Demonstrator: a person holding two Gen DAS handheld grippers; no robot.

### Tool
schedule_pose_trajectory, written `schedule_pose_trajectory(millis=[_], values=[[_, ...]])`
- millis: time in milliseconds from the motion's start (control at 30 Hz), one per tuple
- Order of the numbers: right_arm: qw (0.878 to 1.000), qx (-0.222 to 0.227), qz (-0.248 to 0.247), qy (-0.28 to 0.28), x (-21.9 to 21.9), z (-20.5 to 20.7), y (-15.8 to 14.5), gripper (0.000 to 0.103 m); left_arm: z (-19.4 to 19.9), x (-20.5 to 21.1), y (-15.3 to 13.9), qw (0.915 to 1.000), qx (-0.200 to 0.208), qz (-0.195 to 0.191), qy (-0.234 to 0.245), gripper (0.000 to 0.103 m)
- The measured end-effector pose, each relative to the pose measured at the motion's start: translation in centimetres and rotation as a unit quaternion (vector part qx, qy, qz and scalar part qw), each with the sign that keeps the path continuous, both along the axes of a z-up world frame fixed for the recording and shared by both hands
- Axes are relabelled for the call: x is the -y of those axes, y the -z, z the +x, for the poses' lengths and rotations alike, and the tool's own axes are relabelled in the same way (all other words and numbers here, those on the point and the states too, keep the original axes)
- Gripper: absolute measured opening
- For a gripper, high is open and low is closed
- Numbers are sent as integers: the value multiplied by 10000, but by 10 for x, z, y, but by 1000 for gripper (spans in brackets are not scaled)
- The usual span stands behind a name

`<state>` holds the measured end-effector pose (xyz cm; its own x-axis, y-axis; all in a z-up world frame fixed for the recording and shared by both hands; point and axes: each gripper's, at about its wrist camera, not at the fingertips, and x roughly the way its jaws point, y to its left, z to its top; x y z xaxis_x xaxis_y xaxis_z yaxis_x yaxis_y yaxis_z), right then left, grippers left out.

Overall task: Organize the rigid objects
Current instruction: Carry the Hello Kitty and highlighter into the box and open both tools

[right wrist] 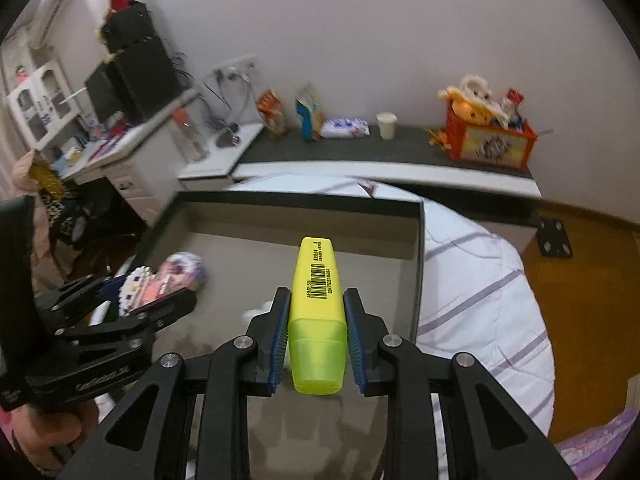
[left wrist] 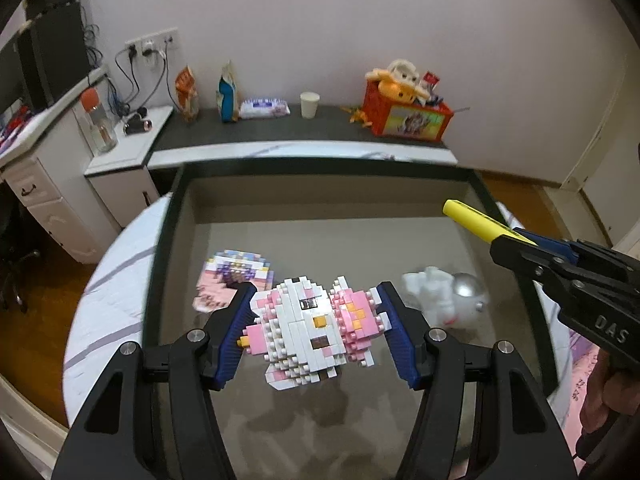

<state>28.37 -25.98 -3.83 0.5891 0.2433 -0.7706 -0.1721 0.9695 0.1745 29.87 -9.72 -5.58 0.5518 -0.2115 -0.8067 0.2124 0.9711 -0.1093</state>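
Observation:
My left gripper [left wrist: 316, 324] is shut on a pink and white brick figure [left wrist: 312, 328], held between its blue pads above a grey storage box [left wrist: 320, 208]. My right gripper [right wrist: 317, 336] is shut on a yellow highlighter [right wrist: 318, 312], cap end toward the camera, also over the box. In the left wrist view the right gripper [left wrist: 516, 246] comes in from the right with the highlighter [left wrist: 476, 222] sticking out. The right wrist view shows the left gripper [right wrist: 148, 292] at the left with the brick figure [right wrist: 142, 286]. On the box floor lie a white and silver toy figure [left wrist: 444, 294] and a printed card [left wrist: 234, 280].
The box sits on a round bed with a white striped cover [right wrist: 480, 292]. Behind it a dark shelf [left wrist: 280, 128] carries snack bags, a wipes pack, a paper cup [left wrist: 309, 105] and a red toy box [left wrist: 408, 114]. A white desk [left wrist: 48, 184] stands at the left.

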Motion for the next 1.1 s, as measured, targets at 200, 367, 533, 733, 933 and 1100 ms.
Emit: schedule_pose_trajectory(millis=[200, 367, 533, 733, 933, 1100], values=[[9997, -211, -95, 48, -2, 18, 14, 27, 10, 9, 15, 9997, -178, 170, 5, 63], [9993, -329, -156, 127, -5, 27, 20, 48, 10, 8, 14, 9993, -159, 311, -95, 90], [9997, -186, 19, 155, -7, 18, 13, 82, -2, 0, 1, 9993, 37, 352, -150, 103], [9989, 136, 344, 281, -6, -6, -8, 103, -28, -17, -23, 9984, 351, 247, -363, 103], [9970, 436, 574, 297, -9, -40, -24, 103, -74, -36, -46, 9965, 658, 151, -493, 103], [9964, 585, 522, 310, -18, -81, -33, 103, -114, -44, -53, 9962, 746, 100, -446, 103]])
